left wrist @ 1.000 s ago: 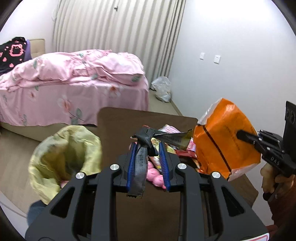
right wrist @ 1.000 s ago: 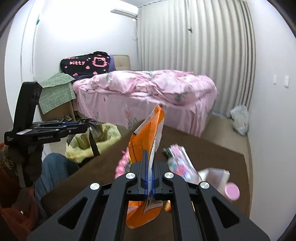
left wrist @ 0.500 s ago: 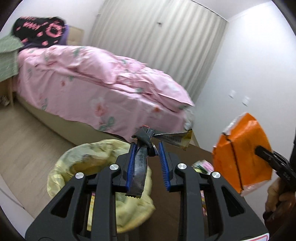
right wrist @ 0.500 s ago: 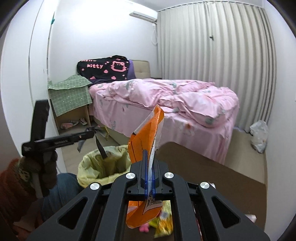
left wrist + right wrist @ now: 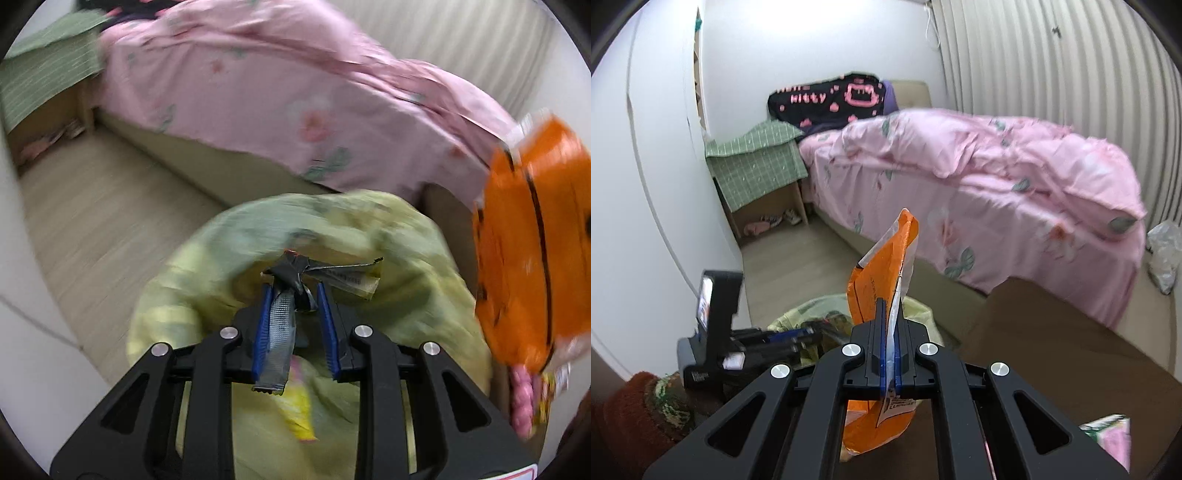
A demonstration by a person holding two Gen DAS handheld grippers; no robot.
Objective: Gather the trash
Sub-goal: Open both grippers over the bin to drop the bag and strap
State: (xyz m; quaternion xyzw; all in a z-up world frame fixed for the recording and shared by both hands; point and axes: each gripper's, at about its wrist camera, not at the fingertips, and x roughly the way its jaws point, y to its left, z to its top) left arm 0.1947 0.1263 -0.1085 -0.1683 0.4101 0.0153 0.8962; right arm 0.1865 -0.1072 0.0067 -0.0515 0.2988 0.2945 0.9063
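My left gripper (image 5: 293,291) holds a crumpled dark foil wrapper (image 5: 295,275) right over the open mouth of the yellow-green trash bag (image 5: 406,258); its blue pads stand a little apart and the wrapper hangs against the left one. The left gripper also shows in the right wrist view (image 5: 798,338). My right gripper (image 5: 891,310) is shut on an orange snack bag (image 5: 886,258), held upright beside the trash bag (image 5: 798,317). The orange bag fills the right edge of the left wrist view (image 5: 528,240).
A bed with pink floral bedding (image 5: 979,177) stands behind the trash bag. A brown table (image 5: 1052,332) lies to the right with a pink wrapper (image 5: 1108,439) on it. A nightstand under green checked cloth (image 5: 753,166) is by the wall. A white plastic bag (image 5: 1163,254) lies on the floor.
My left gripper swung left and down from the table to just above the trash bag mouth, still with the foil wrapper. My right gripper followed leftward with the orange bag.
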